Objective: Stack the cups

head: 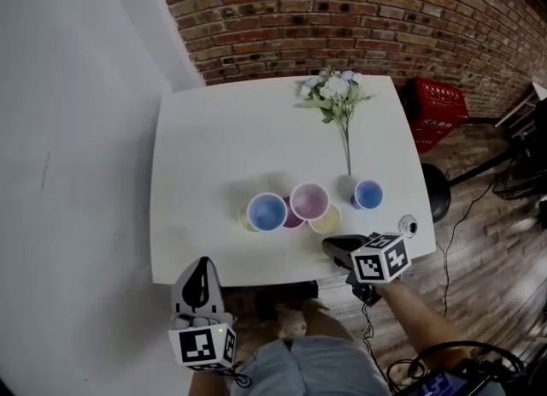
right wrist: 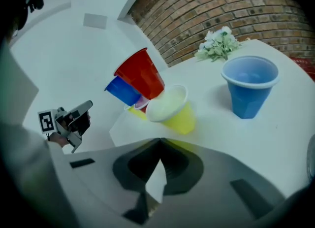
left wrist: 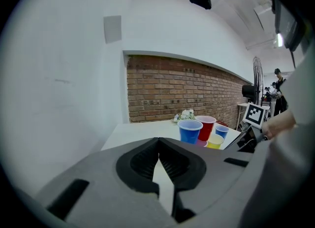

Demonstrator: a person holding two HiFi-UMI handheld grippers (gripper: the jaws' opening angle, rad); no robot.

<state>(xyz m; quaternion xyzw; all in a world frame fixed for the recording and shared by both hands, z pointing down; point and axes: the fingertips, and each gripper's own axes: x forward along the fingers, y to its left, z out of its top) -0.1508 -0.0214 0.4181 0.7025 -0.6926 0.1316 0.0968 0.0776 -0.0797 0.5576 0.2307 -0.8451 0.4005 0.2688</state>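
Our right claw (head: 330, 245) is pinched shut and empty at the desk's (head: 214, 129) near edge. The yellow cup (head: 328, 221) stands upright just beyond it, a touch left. Left claw (head: 202, 266) is also shut and empty but well off to the near left, so right's closer.

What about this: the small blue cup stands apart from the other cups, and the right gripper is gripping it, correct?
No. The small blue cup stands apart from the other cups, but the right gripper is not gripping it: the right gripper view shows its jaws shut on nothing.
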